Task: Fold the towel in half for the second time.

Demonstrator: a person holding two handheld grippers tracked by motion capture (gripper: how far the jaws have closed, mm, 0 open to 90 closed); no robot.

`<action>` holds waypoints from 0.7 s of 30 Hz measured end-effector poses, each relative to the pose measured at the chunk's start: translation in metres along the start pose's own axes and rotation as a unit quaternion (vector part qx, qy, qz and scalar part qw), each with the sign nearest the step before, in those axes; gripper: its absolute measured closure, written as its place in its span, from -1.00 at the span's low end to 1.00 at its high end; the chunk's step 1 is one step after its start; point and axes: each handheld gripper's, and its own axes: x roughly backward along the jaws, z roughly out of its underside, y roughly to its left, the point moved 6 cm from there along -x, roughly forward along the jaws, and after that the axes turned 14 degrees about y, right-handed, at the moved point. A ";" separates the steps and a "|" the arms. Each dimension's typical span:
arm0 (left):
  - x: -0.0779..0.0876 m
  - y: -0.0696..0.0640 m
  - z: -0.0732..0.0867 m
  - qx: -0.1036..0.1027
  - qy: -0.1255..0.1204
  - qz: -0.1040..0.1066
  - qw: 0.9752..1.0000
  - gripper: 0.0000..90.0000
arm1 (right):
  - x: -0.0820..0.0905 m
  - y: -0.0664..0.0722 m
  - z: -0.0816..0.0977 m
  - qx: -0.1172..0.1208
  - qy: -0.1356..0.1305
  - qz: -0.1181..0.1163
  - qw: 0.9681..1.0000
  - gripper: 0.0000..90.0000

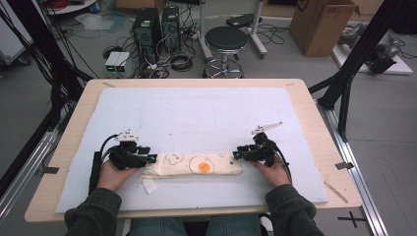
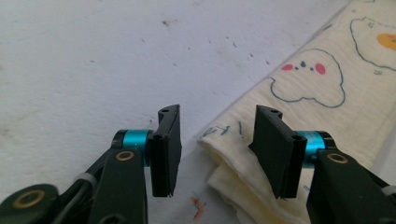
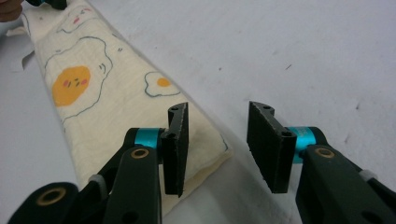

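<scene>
The folded cloth [image 1: 196,164] is soft, light and floppy, so each hand-held gripper, left [image 2: 218,148] and right [image 3: 218,147], both open and empty, should pinch an end corner.

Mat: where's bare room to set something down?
The mat is bare from the folded cloth back to its far edge. A narrower bare strip runs between cloth and near edge. It is crowded along the cloth, with a hand-held gripper at each end: left, right.
</scene>
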 end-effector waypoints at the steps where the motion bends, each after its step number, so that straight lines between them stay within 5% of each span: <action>1: -0.001 -0.001 0.000 -0.001 0.004 0.002 1.000 0.21 | -0.001 0.001 0.000 0.004 0.005 -0.001 1.000 0.43; 9: -0.003 -0.005 0.002 -0.008 0.014 0.009 1.000 0.50 | -0.005 0.005 0.001 0.015 0.018 0.003 1.000 0.62; 15: -0.004 -0.010 0.001 -0.023 0.017 0.010 1.000 0.75 | -0.007 0.008 0.002 0.018 0.025 -0.015 0.999 0.82; 21: -0.002 -0.012 0.000 -0.026 0.014 -0.002 1.000 0.83 | -0.003 0.008 -0.001 0.019 0.027 -0.017 0.999 0.87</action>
